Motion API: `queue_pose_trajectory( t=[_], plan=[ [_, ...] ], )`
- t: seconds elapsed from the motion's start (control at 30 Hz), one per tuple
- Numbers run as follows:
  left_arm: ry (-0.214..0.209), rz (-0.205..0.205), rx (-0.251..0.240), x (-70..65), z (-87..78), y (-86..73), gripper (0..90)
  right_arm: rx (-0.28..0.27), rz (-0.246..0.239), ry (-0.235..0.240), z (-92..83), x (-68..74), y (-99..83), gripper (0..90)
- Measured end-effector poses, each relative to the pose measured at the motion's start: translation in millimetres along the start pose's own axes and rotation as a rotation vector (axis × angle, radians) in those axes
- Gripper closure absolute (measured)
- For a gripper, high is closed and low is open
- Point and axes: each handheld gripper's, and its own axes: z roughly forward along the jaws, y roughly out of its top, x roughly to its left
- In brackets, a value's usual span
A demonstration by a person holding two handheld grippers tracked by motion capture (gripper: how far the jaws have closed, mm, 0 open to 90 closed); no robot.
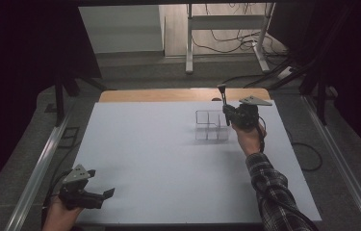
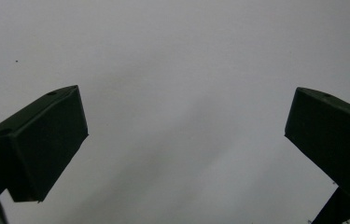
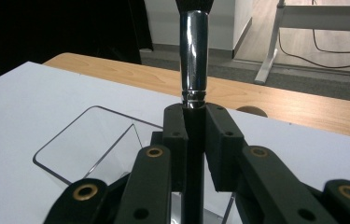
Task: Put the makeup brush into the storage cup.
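Your right gripper (image 3: 194, 140) is clamped on the makeup brush (image 3: 193, 60), held upright, bristles up, just beside the clear organizer's (image 1: 211, 126) right edge at the table's far right; next, I judge, lower it into a compartment.

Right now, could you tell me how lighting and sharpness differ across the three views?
High view: dim, black at both sides, clear organizer faint. Left gripper view: soft shadow streaks on the sheet. Right gripper view: bright, with glare on the brush ferrule; near claw links blurred.
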Motion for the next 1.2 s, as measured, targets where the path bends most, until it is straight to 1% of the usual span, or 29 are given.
queue_pose_trajectory(
  t=[0.53, 0.9, 1.0, 1.2],
  plan=[
    [-0.005, 0.002, 0.003, -0.4, 0.3, -0.1, 0.0, 0.046, -0.039, -0.008, 5.1, 2.6, -11.0, 78.7],
    [-0.006, 0.006, 0.004, -0.1, 0.5, 0.2, 0.0, 0.076, -0.046, -0.019, 6.8, 2.5, -17.6, 78.4],
    [-0.007, 0.006, 0.004, -0.2, 0.5, 0.3, 0.0, 0.086, -0.051, -0.016, 7.3, 2.5, -18.6, 78.1],
    [-0.007, 0.006, 0.004, -0.2, 0.6, 0.3, 0.0, 0.116, -0.044, -0.02, 9.1, 1.5, -20.8, 76.6]
  ],
)
